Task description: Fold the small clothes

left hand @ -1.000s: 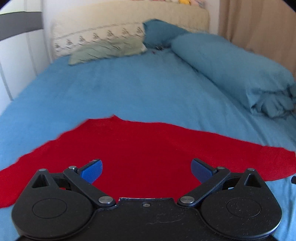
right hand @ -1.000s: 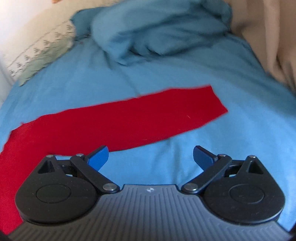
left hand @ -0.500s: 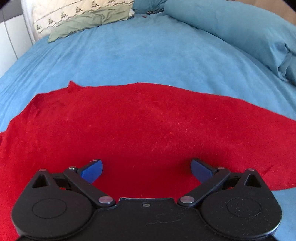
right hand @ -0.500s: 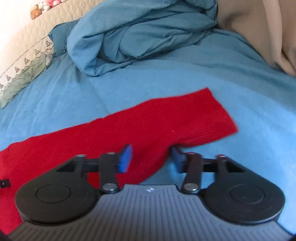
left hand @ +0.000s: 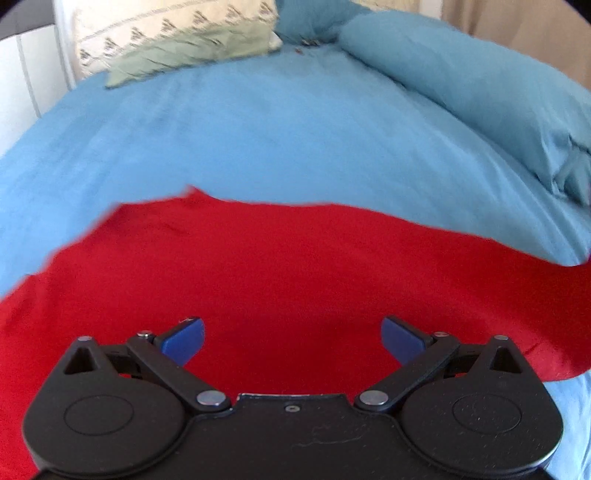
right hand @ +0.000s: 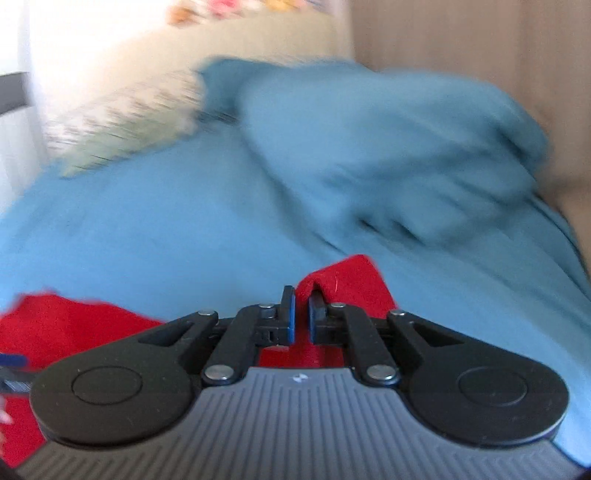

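A red garment [left hand: 280, 266] lies spread on the blue bed sheet [left hand: 258, 129]. My left gripper [left hand: 291, 338] is open, its blue fingertips wide apart low over the red cloth, holding nothing. In the right wrist view my right gripper [right hand: 302, 314] is shut on the end of the garment's red sleeve [right hand: 343, 284], which is lifted and bunched up between the pads. More red cloth [right hand: 55, 328] shows at the lower left of that view, which is blurred by motion.
A rolled blue duvet [left hand: 480, 99] lies along the right side of the bed, also blurred in the right wrist view [right hand: 388, 147]. A green pillow [left hand: 184, 55] and a patterned cream pillow [left hand: 166, 26] sit at the headboard. A beige curtain [right hand: 480, 55] hangs at the right.
My right gripper closed on the sleeve end and has lifted it off the sheet. My left gripper stayed open and drew back a little over the red cloth.
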Demonstrator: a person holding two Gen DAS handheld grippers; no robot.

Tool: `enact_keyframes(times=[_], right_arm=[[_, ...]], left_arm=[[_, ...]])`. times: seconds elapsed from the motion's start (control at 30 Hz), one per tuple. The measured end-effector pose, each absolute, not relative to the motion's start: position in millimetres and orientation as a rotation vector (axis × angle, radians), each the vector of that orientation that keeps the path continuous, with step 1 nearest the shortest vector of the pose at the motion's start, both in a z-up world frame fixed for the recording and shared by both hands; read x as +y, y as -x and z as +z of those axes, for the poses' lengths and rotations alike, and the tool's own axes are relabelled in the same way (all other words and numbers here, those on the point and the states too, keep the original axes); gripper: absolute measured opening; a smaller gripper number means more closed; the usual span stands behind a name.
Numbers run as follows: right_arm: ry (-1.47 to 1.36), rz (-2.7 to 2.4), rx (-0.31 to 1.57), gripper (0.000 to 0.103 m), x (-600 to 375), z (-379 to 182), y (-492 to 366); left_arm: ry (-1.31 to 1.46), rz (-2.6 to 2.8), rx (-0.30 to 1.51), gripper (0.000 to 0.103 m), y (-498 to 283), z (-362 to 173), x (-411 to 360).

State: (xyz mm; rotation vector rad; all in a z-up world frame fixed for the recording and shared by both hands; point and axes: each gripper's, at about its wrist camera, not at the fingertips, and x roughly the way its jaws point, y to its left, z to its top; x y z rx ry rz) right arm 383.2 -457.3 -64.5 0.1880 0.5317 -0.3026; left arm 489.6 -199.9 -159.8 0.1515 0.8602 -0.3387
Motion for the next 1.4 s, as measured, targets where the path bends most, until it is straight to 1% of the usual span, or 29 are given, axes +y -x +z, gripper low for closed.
enact_keyframes(times=[0.1,0.2,0.27,0.4,0.47,0.53,0.6,0.67,0.73,0.87,1.03,1.1,1.17,1.2,1.27,1.3,1.37,1.4], right_arm=[[-0.171,-0.114,0.48,0.022,-386.3,-39.7,-425.2],[-0.141,0.097,0.473,0.022,-306.4,-44.4,-459.1],[-0.103,0.206,0.502,0.022,-256.9,-66.3,-475.1],[-0.027,0.337,0.628,0.022,-173.5,-141.5,-488.1],[0.001,0.361,0.683,0.022,-151.1,-175.8,-483.6],[0.04,0.368,0.696,0.023,-135.0,-195.9,-474.0],[0.098,0.359,0.675,0.032,-129.7,-205.4,-460.3],[0.14,0.362,0.661,0.075,-127.9,-205.7,-446.1],[0.179,0.362,0.62,0.088,-131.0,-195.9,-433.4],[0.214,0.329,0.594,0.1,-173.9,-175.4,-405.8],[0.22,0.173,0.609,0.1,-236.6,-166.6,-374.8],[0.188,0.121,0.629,0.1,-258.6,-166.6,-364.5],[0.147,0.097,0.648,0.1,-278.3,-168.0,-355.7],[0.128,0.081,0.655,0.1,-287.8,-169.8,-350.7],[0.106,0.056,0.671,0.1,-300.9,-172.1,-345.2],[0.091,0.044,0.675,0.1,-307.3,-173.2,-342.4],[0.049,0.034,0.681,0.1,-319.3,-174.7,-337.1],[0.024,0.029,0.681,0.1,-321.7,-175.4,-336.5]], left_arm=[[-0.107,-0.319,0.822,0.103,-487.7,-140.5,-146.1],[-0.036,-0.273,0.806,0.103,-486.9,-133.8,-85.1],[-0.013,-0.215,0.793,0.103,-482.9,-135.8,-49.7],[0.025,-0.125,0.818,0.103,-471.9,-156.0,14.0],[0.059,-0.121,0.847,0.103,-468.2,-169.4,35.5],[0.083,-0.125,0.852,0.103,-462.1,-178.3,45.5],[0.095,-0.132,0.843,0.103,-458.9,-183.2,47.9],[0.103,-0.145,0.835,0.103,-464.2,-183.7,43.0],[0.113,-0.179,0.829,0.103,-465.6,-181.4,36.7],[0.085,-0.261,0.791,0.103,-471.0,-169.7,9.5],[-0.063,-0.34,0.724,0.102,-484.2,-161.5,-50.8],[-0.133,-0.354,0.719,0.094,-497.3,-165.9,-74.2],[-0.19,-0.357,0.731,0.078,-513.4,-177.3,-90.6],[-0.206,-0.353,0.744,0.073,-520.3,-182.4,-95.1],[-0.228,-0.344,0.779,0.051,-531.2,-193.8,-99.5],[-0.234,-0.343,0.79,0.044,-534.4,-198.3,-99.6],[-0.209,-0.347,0.788,0.027,-533.8,-201.2,-89.3],[-0.177,-0.34,0.788,0.02,-534.0,-199.7,-81.5]])
